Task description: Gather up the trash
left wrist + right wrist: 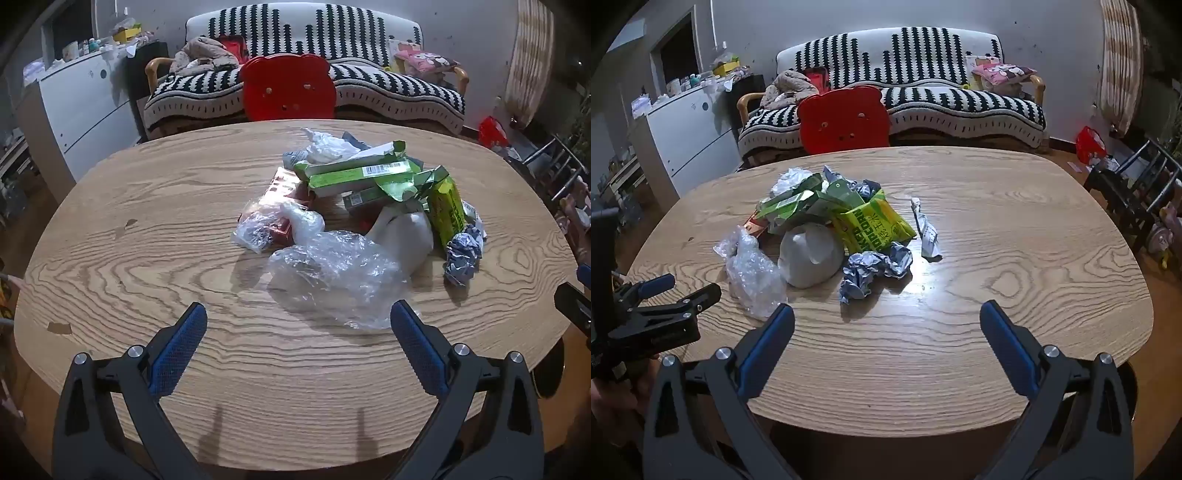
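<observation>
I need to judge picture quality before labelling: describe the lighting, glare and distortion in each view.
Left wrist view: dim bluish light, the table edge bowed by the fisheye, finger shadows on the near wood, dark corners. Right wrist view: same curvature, a pale glare patch on the wood beside the crumpled paper; both sharp.

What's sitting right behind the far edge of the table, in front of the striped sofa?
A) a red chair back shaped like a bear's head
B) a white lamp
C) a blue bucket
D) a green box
A: a red chair back with rounded bear ears and small holes for a face rises behind the wooden table, in front of the black-and-white striped sofa.
</observation>
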`<state>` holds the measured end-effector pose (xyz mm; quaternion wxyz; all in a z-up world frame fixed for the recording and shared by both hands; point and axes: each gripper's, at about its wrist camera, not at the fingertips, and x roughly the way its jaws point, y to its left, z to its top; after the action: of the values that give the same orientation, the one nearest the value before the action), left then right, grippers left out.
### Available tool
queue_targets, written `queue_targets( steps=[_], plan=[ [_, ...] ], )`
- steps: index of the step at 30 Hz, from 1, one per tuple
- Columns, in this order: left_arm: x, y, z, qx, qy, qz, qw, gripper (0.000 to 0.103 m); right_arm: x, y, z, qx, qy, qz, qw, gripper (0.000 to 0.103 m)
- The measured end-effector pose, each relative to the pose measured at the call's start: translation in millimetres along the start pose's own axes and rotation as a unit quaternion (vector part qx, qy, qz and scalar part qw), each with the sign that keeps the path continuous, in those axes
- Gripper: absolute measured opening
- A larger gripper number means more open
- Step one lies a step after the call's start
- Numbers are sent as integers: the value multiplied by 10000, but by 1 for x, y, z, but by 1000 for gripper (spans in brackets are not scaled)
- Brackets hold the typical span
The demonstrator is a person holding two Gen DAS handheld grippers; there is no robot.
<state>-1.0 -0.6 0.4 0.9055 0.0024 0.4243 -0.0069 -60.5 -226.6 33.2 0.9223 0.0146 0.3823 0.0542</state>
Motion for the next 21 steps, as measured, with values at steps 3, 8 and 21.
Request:
queue_targets(
  steps=[3,8,21],
  plan=[
    [2,1,2,-50,144,-38,9999,97,0,0,0,4,22,-74,10000,97],
    [1,2,2,-8,91,-9,10000,97,3,2,-1,-58,77,-47,9999,97],
    [-2,0,-1,30,53,25,10000,97,1,4,-2,-44,64,-24,10000,97]
  ],
)
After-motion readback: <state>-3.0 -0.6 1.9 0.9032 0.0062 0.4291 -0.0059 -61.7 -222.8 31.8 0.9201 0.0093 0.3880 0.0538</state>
